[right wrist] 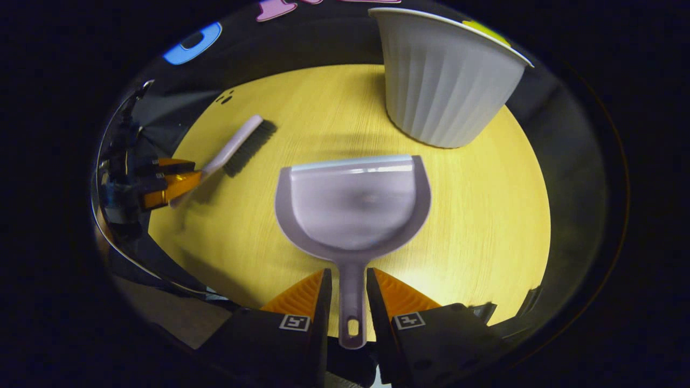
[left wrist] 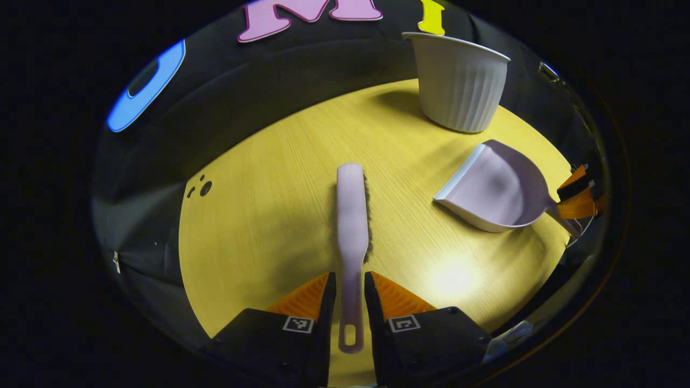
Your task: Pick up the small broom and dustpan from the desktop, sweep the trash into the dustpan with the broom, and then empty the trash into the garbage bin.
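Broom, dustpan and bin before me

I see the lilac broom, the matching dustpan mouth toward the upright ribbed white bin.

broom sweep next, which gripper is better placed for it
Left. The left gripper already straddles the broom handle, bristles toward the dustpan. The right gripper straddles the dustpan handle, so it should steady the pan. Trash isn't clearly visible on the desktop.

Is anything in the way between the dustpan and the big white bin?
Nothing visible is. Bare table lies between the dustpan and the garbage bin; the broom lies off to one side.
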`<action>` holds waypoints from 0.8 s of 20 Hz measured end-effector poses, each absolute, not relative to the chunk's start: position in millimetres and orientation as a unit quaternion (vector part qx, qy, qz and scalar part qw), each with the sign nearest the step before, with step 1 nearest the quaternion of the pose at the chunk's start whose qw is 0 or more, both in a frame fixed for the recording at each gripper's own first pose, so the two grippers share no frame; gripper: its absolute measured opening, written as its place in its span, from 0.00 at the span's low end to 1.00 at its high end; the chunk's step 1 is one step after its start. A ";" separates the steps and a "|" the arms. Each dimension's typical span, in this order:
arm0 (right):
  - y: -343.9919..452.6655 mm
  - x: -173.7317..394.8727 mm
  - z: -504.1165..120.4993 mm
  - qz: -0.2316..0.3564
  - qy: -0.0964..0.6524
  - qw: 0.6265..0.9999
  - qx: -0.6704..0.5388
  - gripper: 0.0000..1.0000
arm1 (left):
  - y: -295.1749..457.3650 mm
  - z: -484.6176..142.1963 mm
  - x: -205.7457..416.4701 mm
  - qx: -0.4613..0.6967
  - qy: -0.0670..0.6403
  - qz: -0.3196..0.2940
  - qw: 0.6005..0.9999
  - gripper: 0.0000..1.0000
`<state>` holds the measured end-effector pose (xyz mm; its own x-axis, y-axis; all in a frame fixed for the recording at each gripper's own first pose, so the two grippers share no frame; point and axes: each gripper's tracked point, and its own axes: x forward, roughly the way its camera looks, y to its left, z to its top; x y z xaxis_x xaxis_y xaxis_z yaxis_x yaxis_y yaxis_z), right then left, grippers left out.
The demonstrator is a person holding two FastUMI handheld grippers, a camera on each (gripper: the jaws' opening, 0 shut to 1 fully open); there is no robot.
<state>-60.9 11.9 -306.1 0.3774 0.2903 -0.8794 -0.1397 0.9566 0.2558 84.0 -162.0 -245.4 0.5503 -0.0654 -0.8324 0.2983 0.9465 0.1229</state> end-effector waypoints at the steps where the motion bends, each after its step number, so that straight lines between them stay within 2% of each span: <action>1: 11.3 -57.2 -293.0 0.129 0.528 0.836 0.075 0.41 | -164.9 -234.4 83.7 0.119 0.452 -0.103 0.878 0.36; 9: 0.9 0.7 -178.1 0.118 0.369 0.919 0.080 0.41 | -188.8 -106.1 127.7 0.069 0.282 -0.099 0.952 0.36; 16: -17.8 35.4 -90.0 0.098 0.207 0.971 0.066 0.41 | -192.4 -7.7 146.6 0.038 0.145 -0.092 0.984 0.36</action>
<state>35.4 -17.8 -90.0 0.8950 0.2185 -0.3889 -0.1636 0.9719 0.1694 146.6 -192.4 -7.7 0.9410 -0.1697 -0.2928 0.1917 0.9803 0.0480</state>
